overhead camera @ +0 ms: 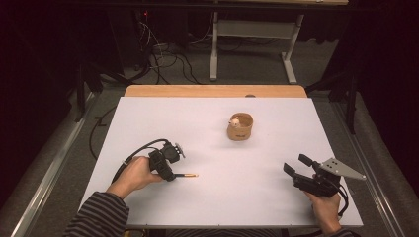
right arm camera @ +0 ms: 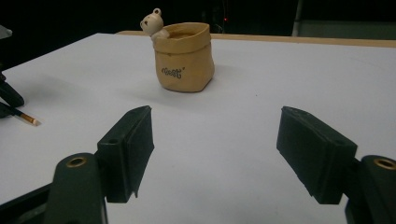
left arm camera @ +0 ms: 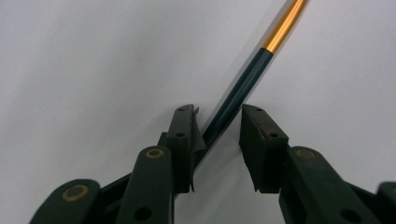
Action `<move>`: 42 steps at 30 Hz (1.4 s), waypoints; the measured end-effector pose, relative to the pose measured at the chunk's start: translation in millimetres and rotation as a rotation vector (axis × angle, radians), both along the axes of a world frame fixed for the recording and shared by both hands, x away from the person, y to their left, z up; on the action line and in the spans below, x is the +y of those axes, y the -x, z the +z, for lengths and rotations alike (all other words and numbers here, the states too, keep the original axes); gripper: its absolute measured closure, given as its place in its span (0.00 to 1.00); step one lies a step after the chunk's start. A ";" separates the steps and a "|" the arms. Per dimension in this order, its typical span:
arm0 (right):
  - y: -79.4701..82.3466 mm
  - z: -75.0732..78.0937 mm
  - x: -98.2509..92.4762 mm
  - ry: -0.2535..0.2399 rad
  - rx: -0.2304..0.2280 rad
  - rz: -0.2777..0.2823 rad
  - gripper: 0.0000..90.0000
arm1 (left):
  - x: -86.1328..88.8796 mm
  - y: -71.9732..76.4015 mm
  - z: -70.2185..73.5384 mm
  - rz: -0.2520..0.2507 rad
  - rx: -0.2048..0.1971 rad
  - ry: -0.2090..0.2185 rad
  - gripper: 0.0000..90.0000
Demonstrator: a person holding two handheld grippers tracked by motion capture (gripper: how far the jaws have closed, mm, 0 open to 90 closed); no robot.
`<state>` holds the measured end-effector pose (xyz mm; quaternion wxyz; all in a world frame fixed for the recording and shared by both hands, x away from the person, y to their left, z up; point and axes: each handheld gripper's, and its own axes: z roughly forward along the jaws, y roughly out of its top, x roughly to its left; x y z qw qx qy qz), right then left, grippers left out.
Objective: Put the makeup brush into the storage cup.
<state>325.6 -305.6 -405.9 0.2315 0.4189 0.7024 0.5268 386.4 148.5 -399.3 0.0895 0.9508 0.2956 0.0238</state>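
A thin pen with a dark barrel and a gold end (overhead camera: 188,175) lies flat on the white table (overhead camera: 217,197) at the front left. My left gripper (overhead camera: 171,174) stands low over its dark end. In the left gripper view the pen (left arm camera: 243,84) runs between the jaws of the left gripper (left arm camera: 218,110) and rests against the left pad, with a gap to the right pad. A tan pot with a small bear on its rim (overhead camera: 240,127) stands upright past the table's middle. My right gripper (overhead camera: 295,163) is open at the front right, and in its own view the right gripper (right arm camera: 215,114) faces the pot (right arm camera: 183,58).
A wooden strip (overhead camera: 215,91) runs along the table's far edge. Beyond it are a white desk frame (overhead camera: 253,29) and cables on the floor. In the right gripper view the pen's tip (right arm camera: 29,119) and the left gripper (right arm camera: 9,99) sit at the left edge.
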 end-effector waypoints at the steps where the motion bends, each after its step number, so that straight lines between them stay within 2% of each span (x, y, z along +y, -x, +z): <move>1: -0.1 -0.1 0.1 0.001 0.001 0.000 0.32 | 0.6 -0.1 0.2 -0.004 0.002 0.000 0.74; 5: -0.2 -0.2 0.1 0.004 0.000 0.000 0.32 | 1.2 -0.3 0.4 -0.004 0.006 0.000 0.80; 21: -0.4 -0.3 0.2 0.004 0.001 0.002 0.33 | -0.3 0.4 0.4 -0.010 0.010 -0.011 0.92; 42: -0.6 -0.2 -0.3 0.000 0.002 0.001 0.33 | -0.3 0.9 0.5 -0.024 0.004 -0.015 0.93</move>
